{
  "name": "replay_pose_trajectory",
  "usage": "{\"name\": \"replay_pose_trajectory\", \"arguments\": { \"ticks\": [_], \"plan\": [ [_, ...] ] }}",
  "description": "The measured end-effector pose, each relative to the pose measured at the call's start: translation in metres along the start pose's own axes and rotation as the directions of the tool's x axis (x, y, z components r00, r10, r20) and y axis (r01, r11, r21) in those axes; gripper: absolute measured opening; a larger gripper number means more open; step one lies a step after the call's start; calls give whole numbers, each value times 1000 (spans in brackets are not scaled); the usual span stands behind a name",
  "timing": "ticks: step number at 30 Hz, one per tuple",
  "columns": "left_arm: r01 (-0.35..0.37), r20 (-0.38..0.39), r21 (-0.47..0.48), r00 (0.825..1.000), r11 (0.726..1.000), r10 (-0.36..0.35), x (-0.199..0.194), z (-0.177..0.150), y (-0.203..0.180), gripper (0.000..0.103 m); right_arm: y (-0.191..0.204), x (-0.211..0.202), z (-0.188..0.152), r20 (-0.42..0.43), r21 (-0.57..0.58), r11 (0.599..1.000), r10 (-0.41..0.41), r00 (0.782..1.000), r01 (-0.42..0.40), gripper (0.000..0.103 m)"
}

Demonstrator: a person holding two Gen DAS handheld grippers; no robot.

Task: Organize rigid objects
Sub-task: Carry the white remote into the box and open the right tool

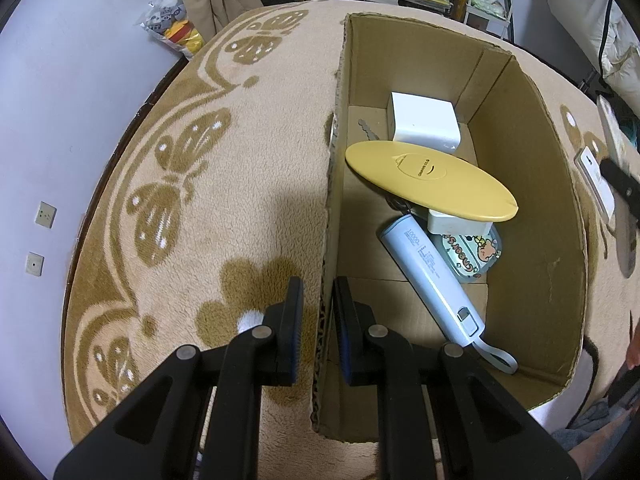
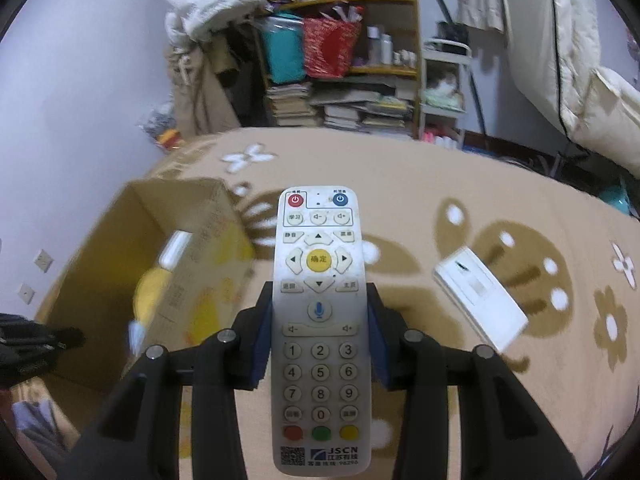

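So the left gripper (image 1: pixel 318 312) sits at the bottom middle of its own view, and its two fingers are straddling the near wall of the cardboard box (image 1: pixel 532 184), one finger outside on the blanket (image 1: pixel 256 128), one inside. They look closed down onto that wall, pinching the cardboard edge between the pads.

Inside the box, filling the right half of that frame, there's a little pile: a white cube-shaped charger (image 1: pixel 422 122) toward the top, a flat yellow oval thing (image 1: pixel 428 174) tilted over the middle, a pale blue power bank (image 1: pixel 432 276) lying diagonally toward the lower right with its strap loop near the box corner, and a small cartoon-printed case (image 1: pixel 474 258) tucked just beside it, partly under a second white block (image 1: pixel 458 222). Something metal, maybe keys, peeks out left of the charger, too small to call.

The right gripper (image 2: pixel 320 316) is clamped on a white TV remote (image 2: pixel 319 320), which runs straight up the centre of its view, buttons facing the camera, fingers squeezing both long sides around the microphone button. The remote is up in the air above the blanket. The box shows blurry at the left of that frame. At the right of the frame a flat white rectangular device (image 2: pixel 480 300) lies on the blanket, well apart from the box. Cluttered shelves (image 2: pixel 352 60) with stacked books fill the top middle.
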State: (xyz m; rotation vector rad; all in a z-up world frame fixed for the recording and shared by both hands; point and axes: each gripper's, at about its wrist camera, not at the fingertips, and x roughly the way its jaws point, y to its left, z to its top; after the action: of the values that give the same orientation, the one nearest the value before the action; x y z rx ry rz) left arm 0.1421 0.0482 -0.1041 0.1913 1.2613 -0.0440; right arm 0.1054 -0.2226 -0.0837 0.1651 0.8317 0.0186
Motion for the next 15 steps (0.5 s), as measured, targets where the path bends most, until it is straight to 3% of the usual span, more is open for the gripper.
{"name": "replay_pose_trajectory", "arguments": {
  "ticks": [7,15],
  "plan": [
    [-6,1,6,1000,1000,6,0,0,-2,14,47,-16,18,41,-83,994,81,996,-78,44],
    [2,1,9,1000,1000,-2,-1,0,-5,12,82,-21,35,24,-102,991,89,996,-87,44]
  ]
}}
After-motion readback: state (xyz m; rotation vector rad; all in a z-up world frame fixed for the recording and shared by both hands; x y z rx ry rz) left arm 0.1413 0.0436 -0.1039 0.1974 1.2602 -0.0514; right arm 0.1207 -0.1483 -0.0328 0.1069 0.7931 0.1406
